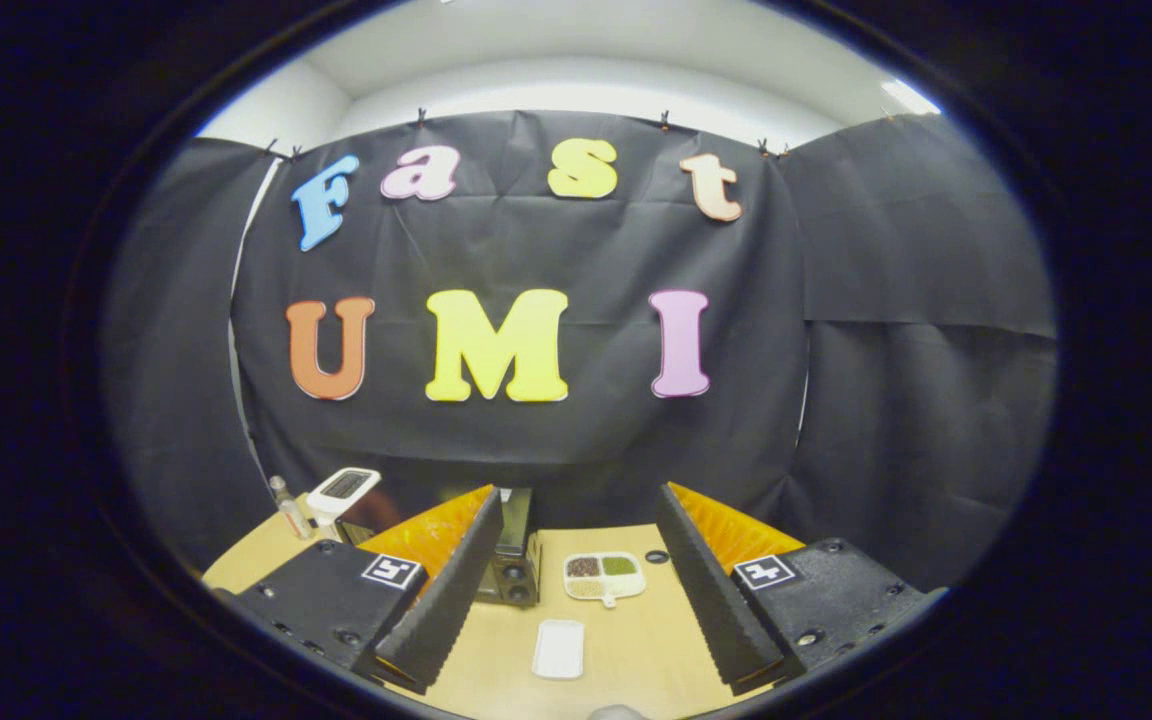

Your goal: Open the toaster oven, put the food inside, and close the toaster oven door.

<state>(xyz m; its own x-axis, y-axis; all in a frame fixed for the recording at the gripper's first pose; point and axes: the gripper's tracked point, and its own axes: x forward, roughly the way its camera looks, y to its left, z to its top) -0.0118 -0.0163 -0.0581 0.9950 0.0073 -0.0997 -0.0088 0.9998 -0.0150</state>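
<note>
We see our gripper (576, 580) open, holding nothing, above a wooden counter (636, 650). Between its fingers sits the toaster oven (513, 560); right of the oven a divided food tray (604, 577), nearer us a white dish (559, 649).

A staged recording booth, probably in a lab, not a real kitchen. Black cloth (536, 440) hangs clipped along its top as the back and side walls, with plain white wall (576, 60) and ceiling above it. A light wooden table (636, 640) holds a few kitchen props: a toaster oven (514, 560), a divided dish (604, 577) of food, a white tray (559, 649), a small bottle (288, 507) and what may be a scale (343, 490).
</note>
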